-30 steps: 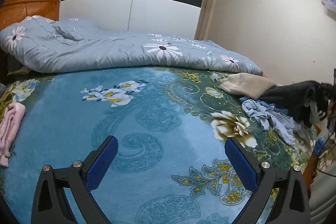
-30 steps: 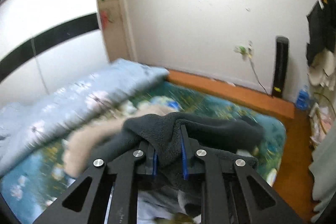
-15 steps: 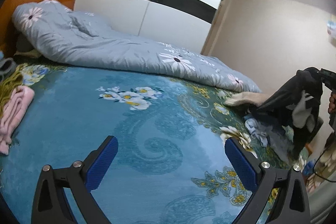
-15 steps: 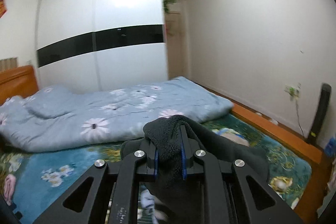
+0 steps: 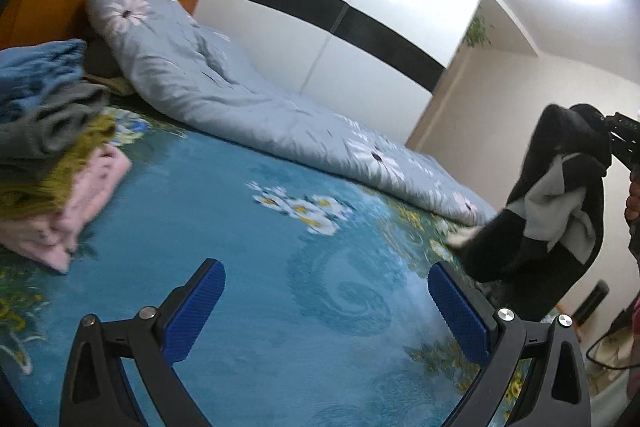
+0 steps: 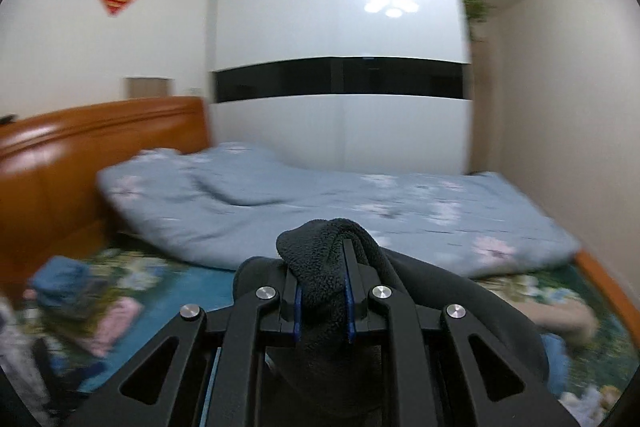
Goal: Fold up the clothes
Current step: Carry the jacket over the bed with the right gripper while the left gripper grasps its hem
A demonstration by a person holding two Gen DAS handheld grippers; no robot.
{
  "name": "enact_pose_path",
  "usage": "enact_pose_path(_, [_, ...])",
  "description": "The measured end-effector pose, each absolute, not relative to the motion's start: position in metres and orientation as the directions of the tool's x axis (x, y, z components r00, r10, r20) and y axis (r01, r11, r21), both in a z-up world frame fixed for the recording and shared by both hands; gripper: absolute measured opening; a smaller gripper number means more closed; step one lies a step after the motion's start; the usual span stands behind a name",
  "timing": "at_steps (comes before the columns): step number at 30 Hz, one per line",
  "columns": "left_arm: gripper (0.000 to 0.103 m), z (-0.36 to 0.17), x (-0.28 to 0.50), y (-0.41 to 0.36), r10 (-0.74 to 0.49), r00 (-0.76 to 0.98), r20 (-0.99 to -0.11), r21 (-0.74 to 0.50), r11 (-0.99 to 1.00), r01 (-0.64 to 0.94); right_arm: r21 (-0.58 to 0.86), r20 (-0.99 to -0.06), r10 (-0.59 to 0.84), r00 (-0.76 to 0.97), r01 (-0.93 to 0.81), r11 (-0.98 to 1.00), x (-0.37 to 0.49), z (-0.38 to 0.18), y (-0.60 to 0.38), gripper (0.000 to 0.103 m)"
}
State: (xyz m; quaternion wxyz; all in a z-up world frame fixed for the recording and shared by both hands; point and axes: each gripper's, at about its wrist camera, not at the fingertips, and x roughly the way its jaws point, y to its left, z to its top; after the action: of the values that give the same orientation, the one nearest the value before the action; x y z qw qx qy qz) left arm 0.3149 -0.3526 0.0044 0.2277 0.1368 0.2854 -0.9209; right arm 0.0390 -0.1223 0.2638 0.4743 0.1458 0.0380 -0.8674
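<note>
Right gripper (image 6: 322, 303) lifted dark fleece garment (image 5: 556, 195) higher, swung left

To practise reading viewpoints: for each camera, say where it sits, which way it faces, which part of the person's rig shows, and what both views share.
Left wrist: on the open left gripper, low over the bed cover, facing headboard and wardrobe; the right gripper shows at far right.
Right wrist: on the right gripper, shut on the dark fleece garment, facing the wardrobe.
Shared: quilt, folded pile, garment.
</note>
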Motion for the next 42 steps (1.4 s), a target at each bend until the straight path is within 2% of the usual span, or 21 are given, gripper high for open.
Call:
enact_pose_path(5, [0.103, 0.019, 0.368, -0.366, -0.434, -0.836, -0.335, -0.465, -0.696, 0.547, 0.178, -0.204, -0.939, -0.277, 0.932, -0.314, 0.089, 0.287, -0.157, 0.016])
enact_pose_path(10, [0.103, 0.034, 0.420, -0.373, -0.524, -0.802, -0.288, -0.475, -0.649, 0.595, 0.208, -0.154, -0.982, -0.107, 0.968, -0.139, 0.124, 0.300, -0.179, 0.016])
enact_pose_path(12, [0.103, 0.038, 0.436, -0.372, -0.552, -0.787, -0.277, -0.468, -0.638, 0.612, 0.248, -0.174, -0.982, -0.078, 0.961, -0.120, 0.119, 0.288, -0.184, 0.016])
enact_pose_path(16, [0.103, 0.039, 0.446, -0.368, -0.565, -0.775, -0.282, -0.445, -0.639, 0.628, 0.356, -0.279, -0.959, -0.053, 0.922, -0.154, 0.087, 0.235, -0.197, 0.017])
enact_pose_path(20, [0.103, 0.029, 0.430, -0.365, -0.545, -0.761, -0.352, -0.393, -0.652, 0.649, 0.417, -0.445, -0.894, -0.046, 0.873, -0.252, 0.048, 0.150, -0.212, 0.017])
enact_pose_path(22, [0.103, 0.020, 0.414, -0.367, -0.494, -0.782, -0.381, -0.408, -0.669, 0.622, 0.415, -0.528, -0.847, -0.068, 0.849, -0.327, 0.026, 0.108, -0.220, 0.017])
enact_pose_path(27, [0.103, 0.002, 0.364, -0.373, -0.399, -0.783, -0.476, -0.367, -0.720, 0.590, 0.410, -0.675, -0.728, -0.120, 0.759, -0.505, -0.033, 0.020, -0.219, 0.018])
enact_pose_path(29, [0.103, -0.004, 0.337, -0.378, -0.357, -0.777, -0.518, -0.334, -0.752, 0.568, 0.426, -0.697, -0.707, -0.119, 0.724, -0.543, -0.052, 0.001, -0.206, 0.019])
enact_pose_path(37, [0.103, -0.026, 0.244, -0.393, -0.290, -0.648, -0.704, -0.047, -0.892, 0.450, 0.442, -0.683, -0.720, -0.122, 0.716, -0.541, -0.058, -0.020, -0.153, 0.047])
enact_pose_path(42, [0.103, -0.030, 0.211, -0.401, -0.351, -0.578, -0.737, 0.154, -0.919, 0.362, 0.478, -0.673, -0.728, -0.131, 0.674, -0.563, -0.057, -0.036, -0.114, 0.048])
